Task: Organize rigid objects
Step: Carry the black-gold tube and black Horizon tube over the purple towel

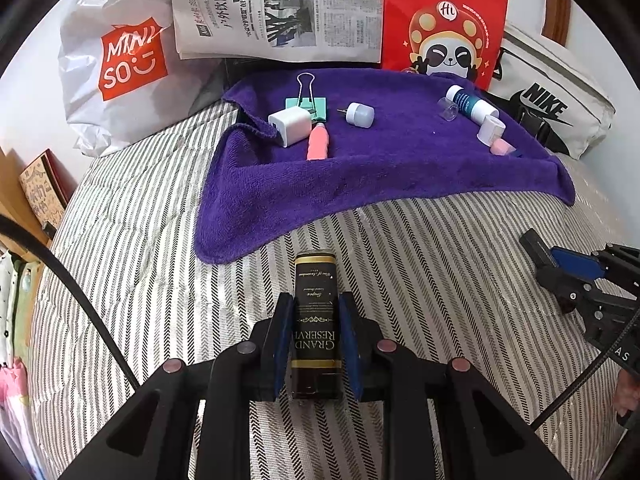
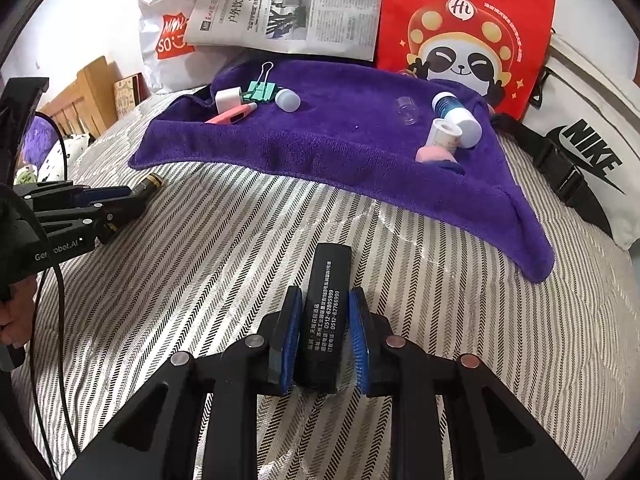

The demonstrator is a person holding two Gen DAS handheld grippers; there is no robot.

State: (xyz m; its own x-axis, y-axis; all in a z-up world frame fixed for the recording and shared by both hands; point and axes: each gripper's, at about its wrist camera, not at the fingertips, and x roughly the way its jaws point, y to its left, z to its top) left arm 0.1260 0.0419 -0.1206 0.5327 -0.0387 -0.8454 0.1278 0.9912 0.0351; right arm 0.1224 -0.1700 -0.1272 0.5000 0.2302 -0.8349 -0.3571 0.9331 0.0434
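Purple towel (image 1: 380, 168) lying ahead, the left tool (image 1: 316, 344) is clamping a black tin (image 1: 316, 320) and the right tool (image 2: 326, 332) a black box (image 2: 326, 316); both should be travelling level, then releasing gently among the smaller items.

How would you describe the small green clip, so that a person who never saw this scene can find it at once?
Look at the purple towel spread on the striped bed cover, in front of the newspaper. At the towel's far left corner lies the mint-green binder clip, just behind the white charger cube. It alone has silver wire loop handles, and nothing else on the towel is green.
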